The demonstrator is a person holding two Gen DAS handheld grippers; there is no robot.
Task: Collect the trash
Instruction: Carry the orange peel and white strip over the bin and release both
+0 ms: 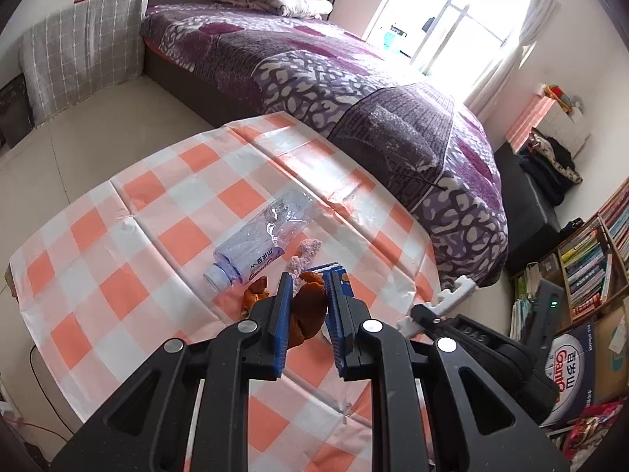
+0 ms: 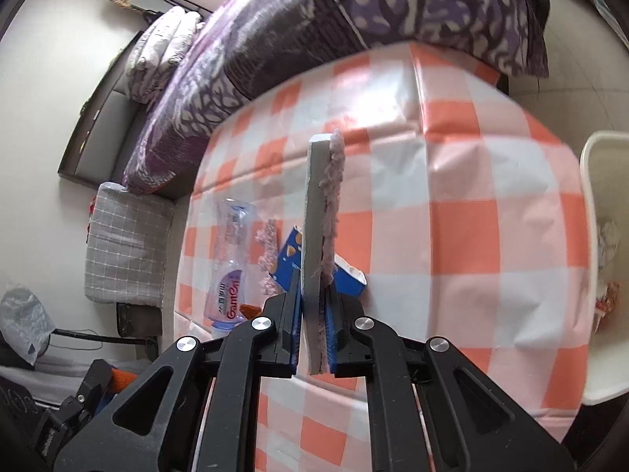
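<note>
My left gripper [image 1: 308, 281] is shut on a brown-orange peel [image 1: 308, 312] above the checked tablecloth [image 1: 157, 216]. Ahead of it lie a crushed clear plastic bottle [image 1: 263, 240], a smaller orange peel scrap [image 1: 255, 293], a pink fuzzy strip [image 1: 304, 253] and a blue carton [image 1: 334, 271]. My right gripper [image 2: 314, 275] is shut on a grey pad with pink fuzzy backing [image 2: 320, 220], held upright over the table. In the right wrist view the bottle [image 2: 230, 259], the blue carton [image 2: 291, 255] and a pink strip [image 2: 269, 251] lie behind it.
A white bin [image 2: 601, 267] with some trash inside stands at the table's right edge. A purple-covered bed [image 1: 314, 63] borders the far side of the table. Bookshelves [image 1: 589, 263] and boxes stand to the right, a grey checked cushion [image 1: 82, 47] to the left.
</note>
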